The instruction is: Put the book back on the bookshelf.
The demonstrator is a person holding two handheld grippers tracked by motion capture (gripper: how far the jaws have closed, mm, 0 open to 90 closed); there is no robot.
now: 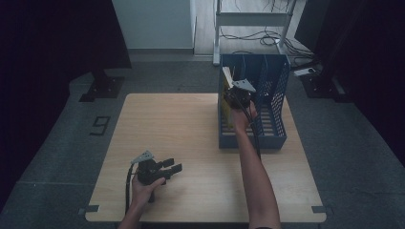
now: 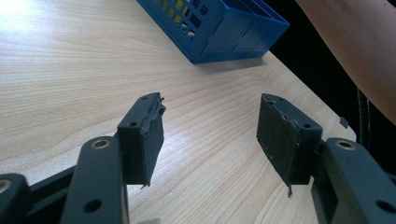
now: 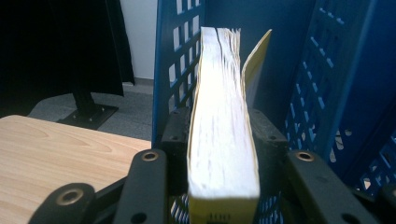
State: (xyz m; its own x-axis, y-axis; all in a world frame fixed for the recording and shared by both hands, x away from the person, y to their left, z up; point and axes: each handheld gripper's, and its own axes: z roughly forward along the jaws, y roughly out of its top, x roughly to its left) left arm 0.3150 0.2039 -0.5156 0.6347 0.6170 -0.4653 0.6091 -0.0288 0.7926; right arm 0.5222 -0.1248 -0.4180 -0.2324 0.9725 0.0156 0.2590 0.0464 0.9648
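A thick yellow book (image 3: 219, 84) stands upright, page edges toward me, in the left compartment of a blue perforated file rack (image 1: 277, 95) at the table's far right. My right gripper (image 3: 223, 135) straddles it, both pads lying against its sides with no gap showing; in the high view the right gripper (image 1: 237, 97) sits over the rack's left slot beside the book (image 1: 226, 80). The book's yellow cover fans away to the right. Near the front left of the table my left gripper (image 1: 174, 167) rests low, and its jaws (image 2: 210, 130) stand wide apart, holding nothing.
The wooden table (image 1: 181, 129) is bare between the two hands. The rack (image 2: 224, 28) has further blue dividers (image 3: 327, 93) to the book's right. The person's right forearm (image 1: 255, 171) crosses the table's right half. Beyond the table are a stand base and cables on the floor.
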